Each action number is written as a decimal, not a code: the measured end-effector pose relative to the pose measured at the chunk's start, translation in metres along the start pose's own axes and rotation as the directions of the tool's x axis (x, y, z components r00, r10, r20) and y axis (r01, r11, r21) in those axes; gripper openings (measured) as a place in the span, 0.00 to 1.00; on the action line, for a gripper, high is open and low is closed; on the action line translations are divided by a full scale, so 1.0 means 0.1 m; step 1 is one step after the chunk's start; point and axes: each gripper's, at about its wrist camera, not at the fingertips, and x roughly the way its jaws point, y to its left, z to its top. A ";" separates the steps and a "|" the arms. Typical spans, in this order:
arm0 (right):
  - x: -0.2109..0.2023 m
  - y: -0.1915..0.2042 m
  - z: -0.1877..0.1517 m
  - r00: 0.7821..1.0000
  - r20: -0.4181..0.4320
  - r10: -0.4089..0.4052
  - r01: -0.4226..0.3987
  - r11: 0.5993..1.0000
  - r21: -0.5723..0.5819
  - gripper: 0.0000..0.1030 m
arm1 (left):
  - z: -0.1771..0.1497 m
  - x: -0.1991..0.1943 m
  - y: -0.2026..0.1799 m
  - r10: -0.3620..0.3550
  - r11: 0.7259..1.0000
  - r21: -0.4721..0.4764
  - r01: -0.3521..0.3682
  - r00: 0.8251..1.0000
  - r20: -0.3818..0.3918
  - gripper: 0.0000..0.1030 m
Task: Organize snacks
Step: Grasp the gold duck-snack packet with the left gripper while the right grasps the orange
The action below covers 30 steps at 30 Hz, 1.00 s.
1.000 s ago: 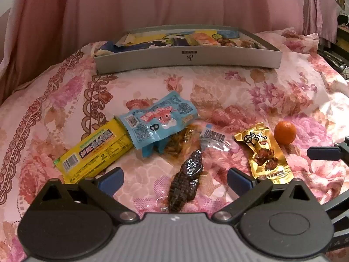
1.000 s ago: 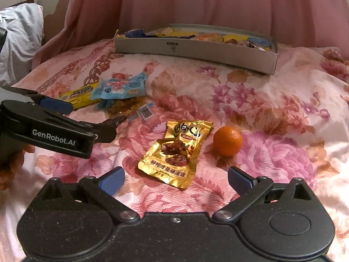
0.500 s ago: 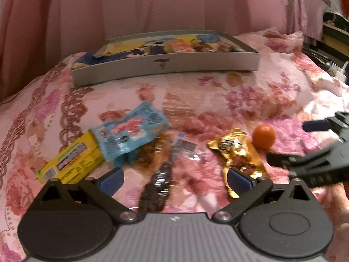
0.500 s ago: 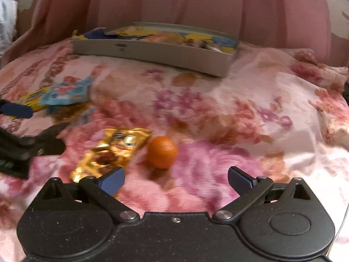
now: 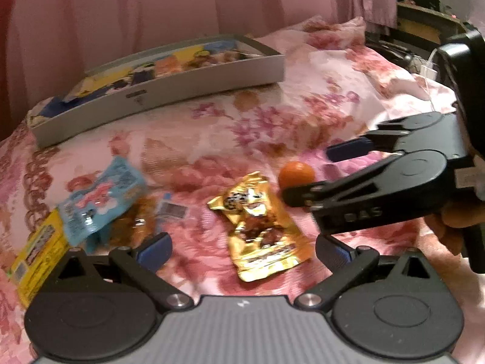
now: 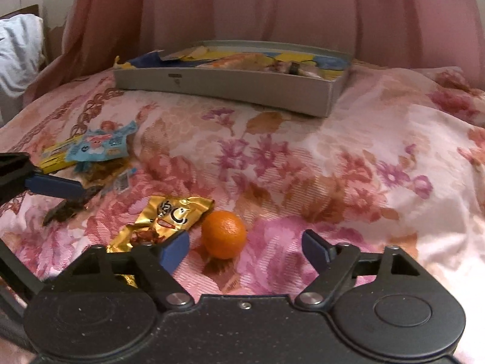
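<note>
The orange is the landmark here, sitting on the floral bedspread. It lies just ahead of the right gripper, between the spread fingers and closer to the left pad than the right. Being round, it has no long axis to line up with. The right gripper is clearly the nearer of the 2; the left gripper, also spread and holding nothing, faces the gold packet instead.

Going left to right from the far left of the orange: 1 yellow bar, 1 blue pouch overlapping it, then a clear-wrapped brownish snack partly under the pouch — I cannot tell whether that is 1 item or 2. In the right wrist view a dark strip lies by the left gripper's finger. Next comes 1 gold packet, its long axis running toward the camera, its top corner just beside the orange. Then the 1 orange itself.

Well behind the orange sits 1 grey tray — already holding several wrappers, too blurred to count.
</note>
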 end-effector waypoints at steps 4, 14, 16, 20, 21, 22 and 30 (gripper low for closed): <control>0.05 -0.01 0.00 1.000 -0.016 0.027 -0.026 0.999 0.028 0.59 | 0.02 0.09 -0.09 -0.016 1.000 0.010 0.016 1.000 -0.020 0.96; 0.08 -0.08 0.03 0.997 -0.040 0.071 -0.068 0.995 0.067 0.35 | 0.05 0.26 -0.08 -0.001 0.998 -0.060 -0.003 0.999 -0.053 0.90; 0.07 -0.12 0.04 0.996 -0.050 0.072 -0.068 0.994 0.086 0.35 | 0.07 0.29 -0.10 0.024 0.998 -0.062 -0.027 0.998 -0.060 0.88; 0.04 -0.22 0.05 0.997 -0.047 0.068 -0.061 0.991 0.122 0.35 | 0.11 0.34 -0.18 0.066 0.996 -0.057 -0.070 0.995 -0.070 0.88; 0.03 -0.24 0.05 0.997 -0.045 0.064 -0.057 0.990 0.132 0.35 | 0.12 0.35 -0.18 0.072 0.995 -0.067 -0.077 0.995 -0.071 0.87; 0.02 -0.26 0.05 0.997 -0.041 0.061 -0.055 0.989 0.141 0.35 | 0.14 0.36 -0.18 0.078 0.993 -0.084 -0.084 0.994 -0.072 0.86; -0.04 -0.36 0.08 0.999 -0.008 0.048 -0.046 0.983 0.177 0.35 | 0.16 0.39 -0.13 0.128 0.970 -0.200 -0.140 0.989 -0.073 0.61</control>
